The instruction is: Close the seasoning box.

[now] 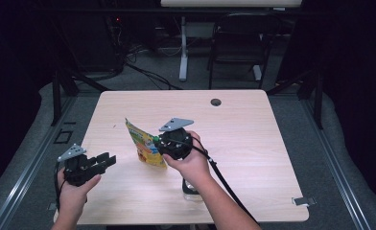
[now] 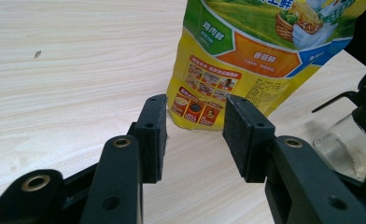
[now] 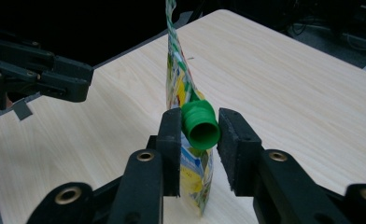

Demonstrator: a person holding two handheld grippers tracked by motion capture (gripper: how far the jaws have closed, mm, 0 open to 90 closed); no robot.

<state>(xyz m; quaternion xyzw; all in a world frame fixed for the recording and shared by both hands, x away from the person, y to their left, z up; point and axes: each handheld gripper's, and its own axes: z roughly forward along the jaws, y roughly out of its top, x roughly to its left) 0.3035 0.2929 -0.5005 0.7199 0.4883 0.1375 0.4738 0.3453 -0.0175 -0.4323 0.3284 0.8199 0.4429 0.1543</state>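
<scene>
Nearest the high camera, a person's two hands reach in over a pale wooden table (image 1: 253, 158), each holding a black two-jaw gripper. The right gripper (image 3: 199, 135) has its jaws on either side of the green cap (image 3: 200, 126) of a yellow printed pouch (image 1: 145, 143) standing near the middle of the table, pads at the cap's sides, though whether they already pinch it I cannot tell. The left gripper (image 2: 195, 135) waits spread and empty to the pouch's left; gripping the cap seems the step in hand, and unscrewing next would call for steadying the pouch.
</scene>
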